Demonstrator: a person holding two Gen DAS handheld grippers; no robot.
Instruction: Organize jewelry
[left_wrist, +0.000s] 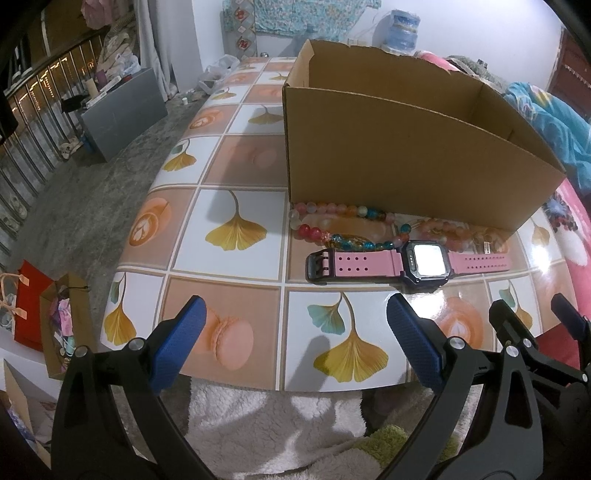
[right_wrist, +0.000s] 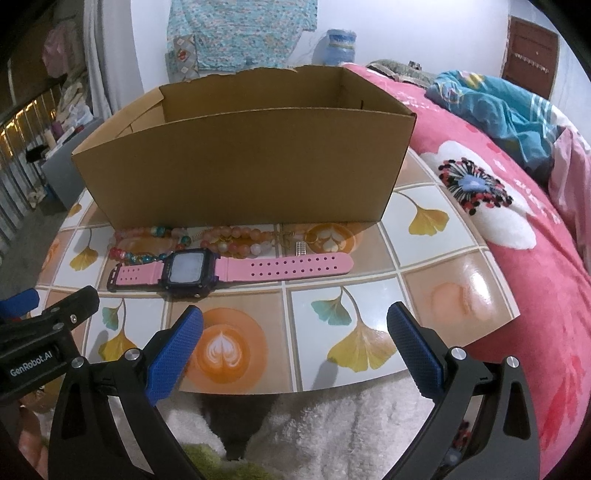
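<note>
An open cardboard box (right_wrist: 243, 166) with plain brown walls and a ragged back edge stands on the table; its floor is hidden from both views. Against its near wall lies a pink-strapped watch (right_wrist: 207, 271) with a dark square case and pale screen, stretched out flat with its buckle end to the left. Between watch and box sit beaded bracelets (left_wrist: 343, 225): peach, red and pale beads in one loop, blue and amber glass beads in another, touching the watch strap. Further right lies a peach bead bracelet (right_wrist: 240, 238) with a small silver clasp piece just beside it.

The table (right_wrist: 369, 306) carries a glossy covering printed with ginkgo leaves, latte cups and macarons. A pink flowered bedspread (right_wrist: 517, 258) lies to the right with a teal blanket heaped on it; fluffy white fabric shows below the table edge, and a concrete floor with a grey box lies to the left.

The left gripper (left_wrist: 295, 339) hovers over the table's near edge, its blue-padded fingers spread wide and empty, the watch ahead and slightly right. The right gripper (right_wrist: 295, 343) is likewise spread wide and empty, the watch ahead and to its left.
</note>
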